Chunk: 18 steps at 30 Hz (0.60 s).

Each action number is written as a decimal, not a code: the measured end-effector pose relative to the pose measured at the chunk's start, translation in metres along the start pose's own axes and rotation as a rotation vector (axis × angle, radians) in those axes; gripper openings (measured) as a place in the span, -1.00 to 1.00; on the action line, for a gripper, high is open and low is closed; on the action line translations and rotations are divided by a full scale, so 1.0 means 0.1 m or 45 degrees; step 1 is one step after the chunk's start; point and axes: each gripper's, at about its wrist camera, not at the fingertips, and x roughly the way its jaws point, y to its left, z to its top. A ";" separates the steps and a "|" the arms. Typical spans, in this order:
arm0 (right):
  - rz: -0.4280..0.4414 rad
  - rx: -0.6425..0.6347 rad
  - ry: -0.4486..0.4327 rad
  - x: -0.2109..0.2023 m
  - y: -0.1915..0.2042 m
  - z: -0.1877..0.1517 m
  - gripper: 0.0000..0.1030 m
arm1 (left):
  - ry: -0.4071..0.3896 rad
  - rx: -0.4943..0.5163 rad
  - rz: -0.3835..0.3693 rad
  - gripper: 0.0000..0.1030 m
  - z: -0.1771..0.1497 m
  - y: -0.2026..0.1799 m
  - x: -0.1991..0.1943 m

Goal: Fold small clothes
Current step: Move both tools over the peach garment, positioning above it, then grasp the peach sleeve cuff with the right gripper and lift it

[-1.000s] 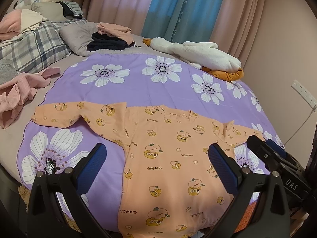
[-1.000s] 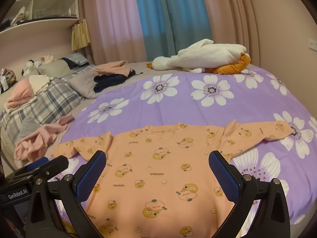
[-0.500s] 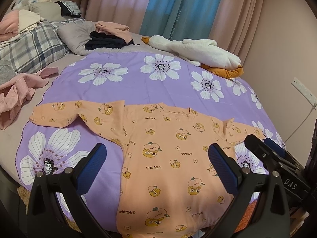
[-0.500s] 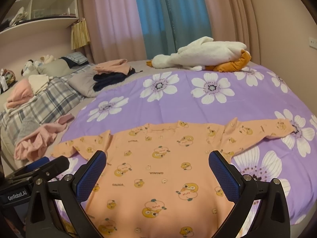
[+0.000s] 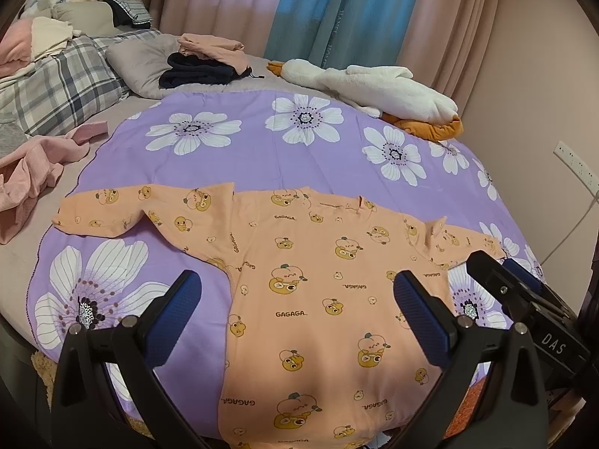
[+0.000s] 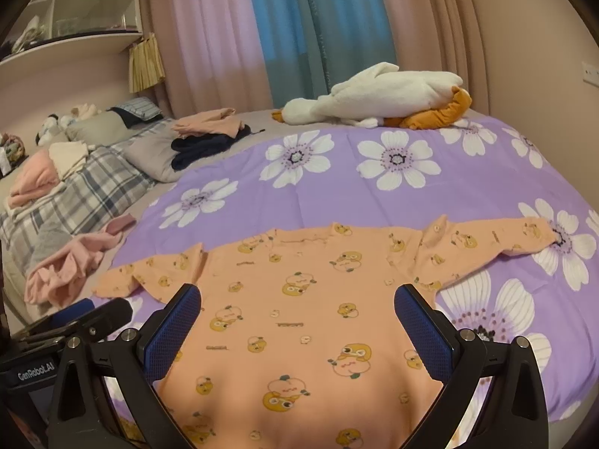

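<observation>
We find an orange top [image 5: 307, 292] lying flat on the purple sheet [image 5: 337, 161] of the bed, front up, its hem at the near edge and its collar toward the middle. Both sleeves are spread sideways: one reaches toward the left edge of the sheet, the other toward the right edge. The cloth carries a cartoon print and the word GAGAGA. We note small wrinkles at both armpits; the body is otherwise smooth.

The left claw [image 5: 297, 312] hangs above the lower body of the top, its blue pads wide apart and holding nothing. The right claw [image 6: 297, 316] hangs likewise over the same part of the garment, pads wide apart, empty. In the left wrist view the right claw's housing shows at the right edge; in the right wrist view the left one's shows at the lower left. Neither claw touches the cloth, so far as we can tell.

At the far right corner of the bed lies a white goose toy [image 6: 378, 99]. A pink garment [image 5: 26, 179] is crumpled just off the sheet's left edge. Near the far left, dark and pink folded clothes [image 5: 204, 63] are stacked on a grey pillow [image 5: 138, 61], beside a plaid pillow [image 5: 56, 89].
</observation>
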 end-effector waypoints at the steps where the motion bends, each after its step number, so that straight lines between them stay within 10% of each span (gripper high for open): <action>1: 0.000 0.002 0.002 0.01 -0.01 0.00 1.00 | 0.003 0.001 -0.001 0.99 0.00 0.00 0.01; 18: 0.047 0.105 0.030 0.16 -0.32 0.14 1.00 | 0.088 -0.001 0.007 0.99 0.02 -0.02 0.35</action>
